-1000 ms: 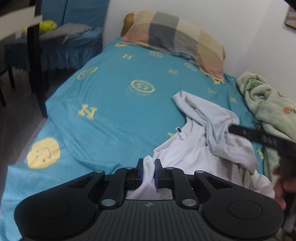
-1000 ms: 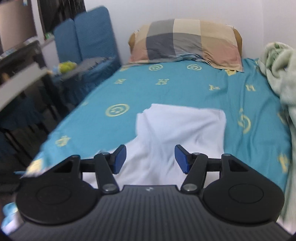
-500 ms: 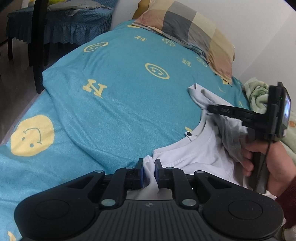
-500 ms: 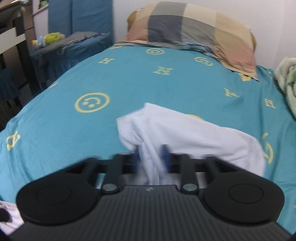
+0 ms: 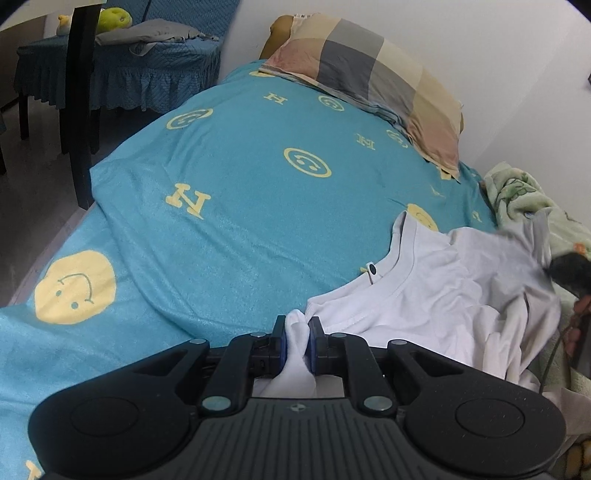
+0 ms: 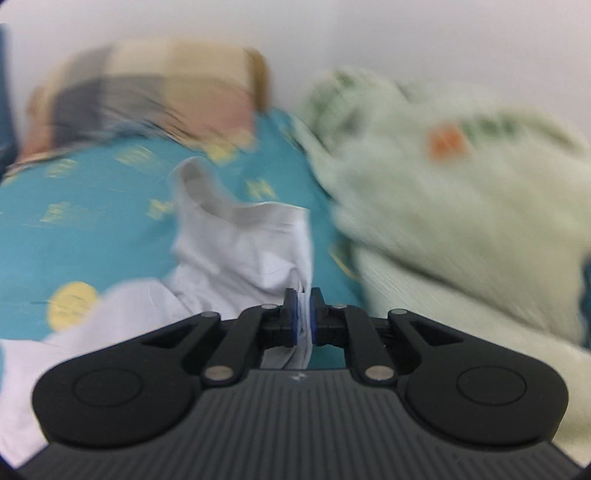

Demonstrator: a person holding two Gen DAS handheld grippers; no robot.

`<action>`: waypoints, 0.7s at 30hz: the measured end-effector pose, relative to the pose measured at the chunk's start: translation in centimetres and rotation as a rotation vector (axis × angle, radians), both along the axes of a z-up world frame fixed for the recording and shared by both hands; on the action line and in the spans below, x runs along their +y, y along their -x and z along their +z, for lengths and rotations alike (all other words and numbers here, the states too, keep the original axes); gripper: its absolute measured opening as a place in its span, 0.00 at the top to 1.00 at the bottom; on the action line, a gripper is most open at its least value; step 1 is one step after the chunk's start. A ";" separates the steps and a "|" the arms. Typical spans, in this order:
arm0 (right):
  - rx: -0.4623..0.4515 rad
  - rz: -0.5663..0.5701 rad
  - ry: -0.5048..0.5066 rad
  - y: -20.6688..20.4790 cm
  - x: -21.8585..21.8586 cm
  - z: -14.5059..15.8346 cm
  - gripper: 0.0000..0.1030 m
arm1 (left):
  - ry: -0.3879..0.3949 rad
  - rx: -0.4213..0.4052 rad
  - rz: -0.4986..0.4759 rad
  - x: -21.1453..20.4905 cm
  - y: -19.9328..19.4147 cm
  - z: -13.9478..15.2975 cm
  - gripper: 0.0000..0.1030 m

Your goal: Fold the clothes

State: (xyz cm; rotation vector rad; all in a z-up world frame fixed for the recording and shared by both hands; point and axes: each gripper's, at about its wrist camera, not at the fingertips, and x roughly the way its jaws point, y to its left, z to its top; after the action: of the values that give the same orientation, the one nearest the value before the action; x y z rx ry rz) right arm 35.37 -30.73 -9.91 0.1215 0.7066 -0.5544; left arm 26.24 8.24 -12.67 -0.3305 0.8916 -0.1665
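1. A white T-shirt (image 5: 424, 295) lies crumpled on the near right part of a bed, its ribbed collar open toward the pillow and a small dark tag at the neckline.
2. The left tongs (image 5: 296, 341) are closed tight on a bunched white fold of the shirt's near edge, which stands up between the blue pads (image 5: 281, 341).
3. The right tongs (image 6: 303, 319) are closing, their pads already pressing a thin pleat of the same white T-shirt (image 6: 240, 258), which stretches away from them toward the collar.
4. The bed is covered by a teal sheet (image 5: 240, 206) printed with yellow smiley faces and letter shapes, rumpled into long folds along its left side.
5. A checked pillow (image 5: 373, 85) in grey, beige and pink sits at the head against a white wall (image 5: 498, 55).
6. A pale green fleece blanket (image 6: 461, 221) is heaped along the right side of the bed, just beside the shirt.
7. To the left stands a chair with a blue skirted cover (image 5: 122, 70), grey cloth and a yellow-green soft toy (image 5: 114, 18) on it, beside a dark wooden post (image 5: 79, 103).
8. Both tongs point down toward the mattress.
9. In the left view the right tool shows only as a dark blur at the right edge, with a bit of a hand below it.
10. The right view is heavily smeared, so the pillow and blanket patterns are hard to make out.
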 end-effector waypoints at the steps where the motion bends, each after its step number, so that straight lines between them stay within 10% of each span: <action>1: -0.025 0.000 -0.027 0.5 -0.5 0.1 0.88 | 0.002 0.002 0.001 0.0 0.0 0.0 0.89; 3: -0.077 0.002 -0.077 1.5 -1.5 0.3 0.84 | 0.005 0.005 0.003 0.1 0.0 0.0 0.89; 8: -0.199 0.148 -0.033 0.5 2.9 1.6 0.22 | 0.022 0.020 0.012 0.4 -0.3 -0.3 0.89; 11: -0.232 0.308 0.002 -1.5 7.4 2.0 0.24 | 0.025 0.028 0.016 0.4 -0.6 -0.7 0.89; 17: 0.049 0.680 -0.127 -8.1 16.8 -2.9 0.25 | 0.040 0.043 0.027 0.7 -1.1 -1.6 0.89; 21: 0.144 0.730 -0.099 -10.1 19.1 -5.0 0.34 | 0.047 0.041 0.030 0.8 -1.2 -1.8 0.89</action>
State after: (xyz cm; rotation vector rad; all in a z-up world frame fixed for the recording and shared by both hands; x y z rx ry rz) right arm 45.43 -11.64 -14.93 -0.0875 0.8571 0.1732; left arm 27.49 9.06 -14.47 -0.3923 0.9237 -0.1532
